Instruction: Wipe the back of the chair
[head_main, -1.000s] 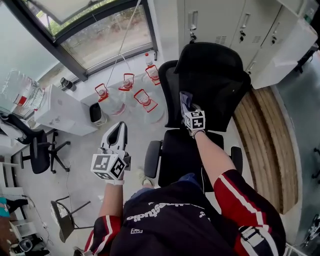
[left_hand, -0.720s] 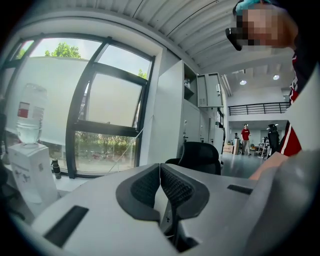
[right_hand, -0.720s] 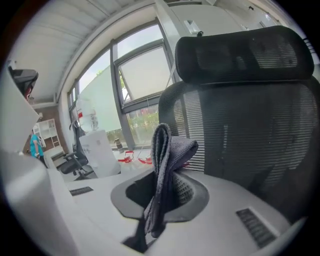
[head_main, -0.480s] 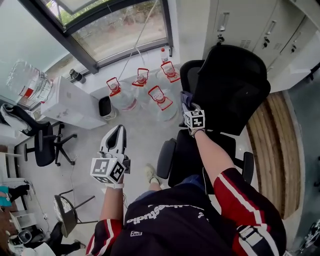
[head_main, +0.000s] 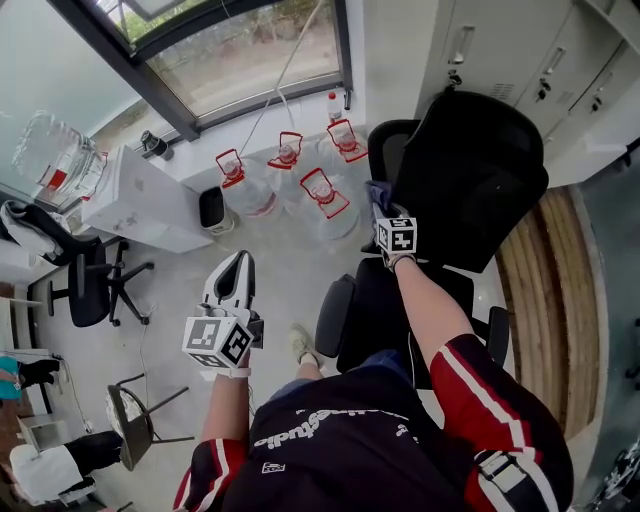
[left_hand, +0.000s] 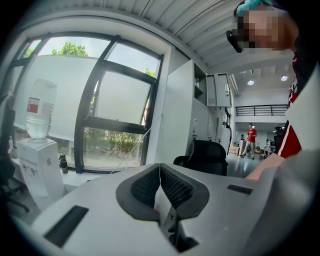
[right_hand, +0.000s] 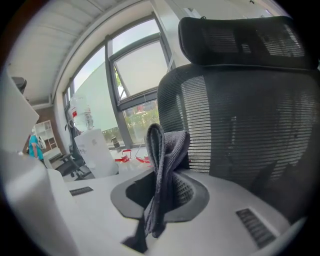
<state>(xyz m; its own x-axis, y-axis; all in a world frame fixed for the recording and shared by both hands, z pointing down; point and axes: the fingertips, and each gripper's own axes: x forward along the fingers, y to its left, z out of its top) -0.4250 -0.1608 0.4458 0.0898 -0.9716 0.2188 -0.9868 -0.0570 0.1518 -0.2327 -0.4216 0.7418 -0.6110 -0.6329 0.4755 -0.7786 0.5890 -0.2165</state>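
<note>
The black mesh office chair (head_main: 470, 175) stands before me, its backrest (right_hand: 240, 130) and headrest (right_hand: 245, 37) filling the right gripper view. My right gripper (head_main: 381, 200) is shut on a folded grey cloth (right_hand: 162, 175) and sits at the left edge of the backrest; the cloth (head_main: 377, 193) sticks out past the jaws, close to the mesh. My left gripper (head_main: 234, 272) hangs over the floor to the left of the chair, jaws shut with nothing between them. In the left gripper view (left_hand: 159, 182) the chair (left_hand: 204, 156) shows farther off.
Several large water bottles with red handles (head_main: 300, 175) stand on the floor by the window. A white water dispenser (head_main: 135, 200) is at the left, another black chair (head_main: 85, 285) beyond it. Grey lockers (head_main: 520, 50) stand behind the chair, a wooden strip (head_main: 545, 290) to the right.
The view has shifted so the chair sits farther right. My right gripper with the cloth has stayed at the left edge of the backrest. The left gripper has hardly moved.
</note>
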